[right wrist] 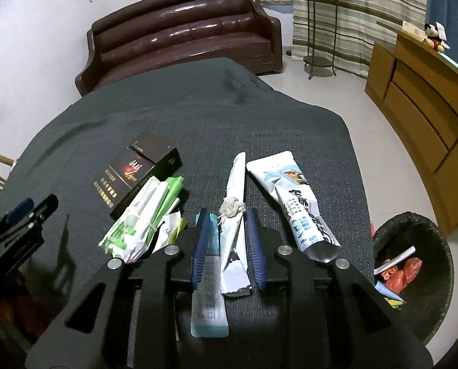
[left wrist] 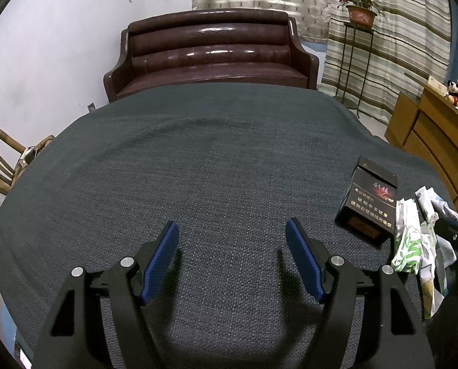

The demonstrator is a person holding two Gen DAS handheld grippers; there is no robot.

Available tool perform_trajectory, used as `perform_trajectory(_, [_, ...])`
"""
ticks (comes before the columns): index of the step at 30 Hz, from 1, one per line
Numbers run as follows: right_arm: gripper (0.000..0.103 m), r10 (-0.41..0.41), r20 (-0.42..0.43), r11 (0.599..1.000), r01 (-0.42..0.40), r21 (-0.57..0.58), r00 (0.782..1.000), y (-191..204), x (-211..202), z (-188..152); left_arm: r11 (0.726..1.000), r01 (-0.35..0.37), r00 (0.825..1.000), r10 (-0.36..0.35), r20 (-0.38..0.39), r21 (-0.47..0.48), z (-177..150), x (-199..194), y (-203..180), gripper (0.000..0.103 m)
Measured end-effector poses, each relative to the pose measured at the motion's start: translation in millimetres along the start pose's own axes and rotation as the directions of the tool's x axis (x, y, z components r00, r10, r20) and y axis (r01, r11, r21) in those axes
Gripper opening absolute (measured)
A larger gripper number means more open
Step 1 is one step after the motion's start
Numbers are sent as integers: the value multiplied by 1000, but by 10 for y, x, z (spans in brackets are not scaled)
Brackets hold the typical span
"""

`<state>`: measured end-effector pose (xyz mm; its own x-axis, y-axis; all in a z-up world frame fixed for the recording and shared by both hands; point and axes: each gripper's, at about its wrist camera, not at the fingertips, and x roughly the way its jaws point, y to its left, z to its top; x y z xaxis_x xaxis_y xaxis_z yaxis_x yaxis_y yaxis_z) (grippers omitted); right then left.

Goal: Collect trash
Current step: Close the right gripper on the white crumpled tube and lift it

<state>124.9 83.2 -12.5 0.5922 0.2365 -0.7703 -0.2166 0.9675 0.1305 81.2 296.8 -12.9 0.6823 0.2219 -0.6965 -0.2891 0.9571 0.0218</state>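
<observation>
Now the bin (right wrist: 413, 264) waits right of the right gripper (right wrist: 229, 236), whose fingers straddle a torn white wrapper (right wrist: 233, 246), seemingly not yet pinching; left gripper (left wrist: 232, 258) idles, spread wide, holding nothing.

L gripper (left wrist: 232, 230): matte black plastic frame, 2 arms w/ triangular cut-outs | blue textured pads (left wrist: 161, 261) on inner faces | round silver pins at pivots, 4 visible | R gripper (right wrist: 229, 218): same build, black frame, ribbed blue pads (right wrist: 256, 246), silver pins
</observation>
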Motion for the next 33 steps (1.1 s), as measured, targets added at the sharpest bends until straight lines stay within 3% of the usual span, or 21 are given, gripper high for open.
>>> perform_trajectory(5, [25,-3,7,1000,3,20,1000,-40,43,49,1000,-2,1000,2,-1,1,0,5,4,70])
perform_trajectory(9, [17,-11,-1,1000,11,6,1000,-44,96,71,1000,-2,1000,2,-3,2,-6,7,-10,70])
perform_trajectory(21, [15,-6,-36,998,3,-70,999,53,172,25,1000,-5,1000,5,-4,8,-9,15,-51,70])
perform_trajectory(33, [14,11,37,999,-9,-50,999,15,-56,62,1000,6,1000,-6,5,16,-16,-22,-105,70])
